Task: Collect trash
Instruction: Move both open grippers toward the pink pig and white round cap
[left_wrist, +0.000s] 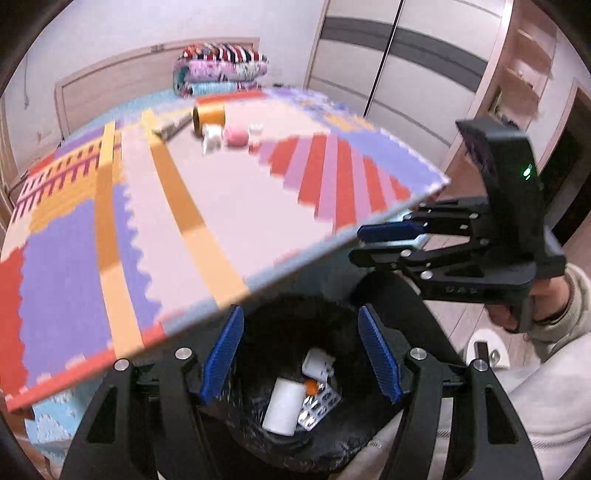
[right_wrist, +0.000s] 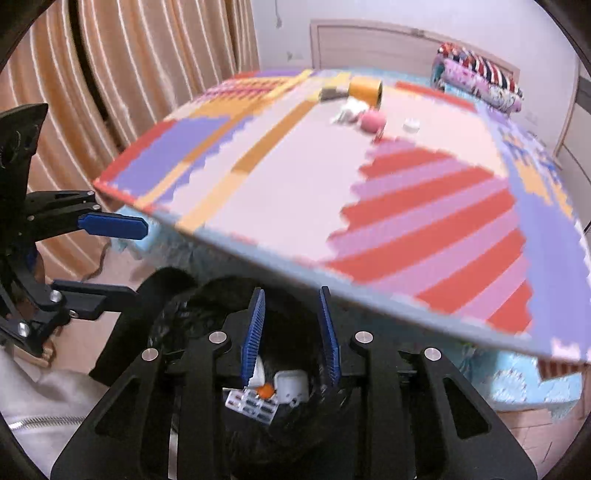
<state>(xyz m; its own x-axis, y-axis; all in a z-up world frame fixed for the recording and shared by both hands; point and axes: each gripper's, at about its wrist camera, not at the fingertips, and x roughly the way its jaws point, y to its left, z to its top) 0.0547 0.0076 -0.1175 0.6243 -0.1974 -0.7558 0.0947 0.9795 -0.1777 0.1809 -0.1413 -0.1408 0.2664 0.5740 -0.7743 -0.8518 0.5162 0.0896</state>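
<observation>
- Mostly light stuff left on colourful foam puzzle mat (left_wrist: 207, 206): orange cylindrical roll w/ dark end (left_wrist: 209, 115), small white bottle lying on its side (left_wrist: 211, 139), pink round ball-like piece (left_wrist: 236, 136), small white cap (left_wrist: 255, 129), flat greyish box (left_wrist: 173, 127). All clustered at far end of mat, near folded patterned blanket (left_wrist: 221, 68).
- Handling, as a guess: roll prob hollow, stiff enough, rolls easily, so pinch across its body, not the ends. Bottle smooth plastic, slippery, best taken at mid-body. Pink piece looks soft, maybe squashes; gentle squeeze. Cap tiny, easy to flick away. Box flat; take by an edge.
- Blurred, so exact contacts between bottle, pink piece and roll not clear; appear touching or just beside.
- Already in black bag-lined bin (left_wrist: 332, 435), below near mat edge: white cylinder (left_wrist: 282, 406), silver blister pack (left_wrist: 317, 404), small orange bit (left_wrist: 312, 386), another white container (left_wrist: 317, 363).
- Left gripper (left_wrist: 301, 354) over bin, blue pads spread wide, nothing between.
- Right gripper (right_wrist: 290, 339) also above bin, fingers parted, empty.
</observation>
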